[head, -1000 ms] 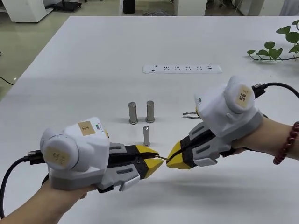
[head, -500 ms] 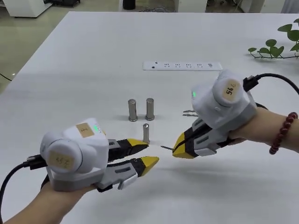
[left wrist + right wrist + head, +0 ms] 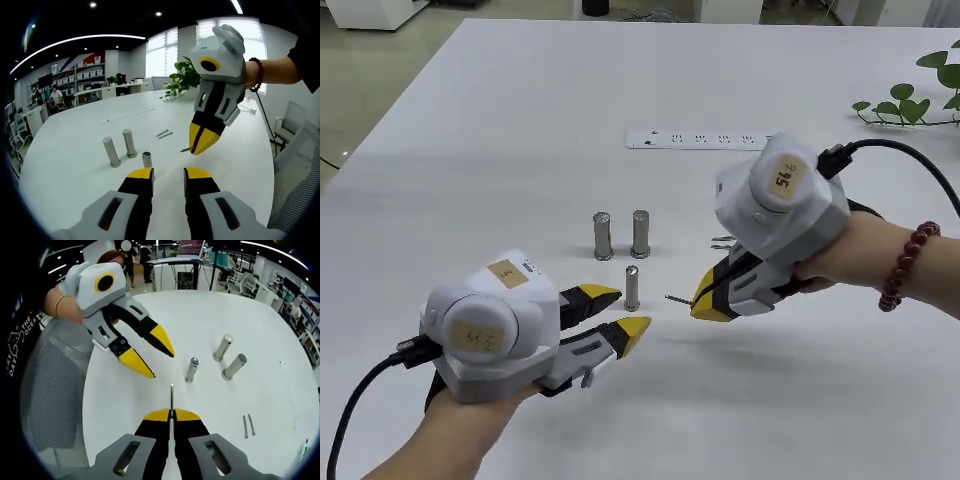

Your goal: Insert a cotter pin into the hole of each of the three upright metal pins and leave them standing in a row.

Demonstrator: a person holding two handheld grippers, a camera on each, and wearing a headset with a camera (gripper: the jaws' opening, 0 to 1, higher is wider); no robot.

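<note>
The cotter pin (image 3: 677, 298) is held clenched by the right gripper (image 3: 705, 305), its long axis aimed at nine o'clock toward the near pin (image 3: 632, 287) standing just beside on the table (image 3: 520, 120); the left gripper (image 3: 169, 172) is seen with jaws released.

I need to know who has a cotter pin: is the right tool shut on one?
Shut on one: the right tool clamps a cotter pin between touching tips, its end sticking out.
</note>
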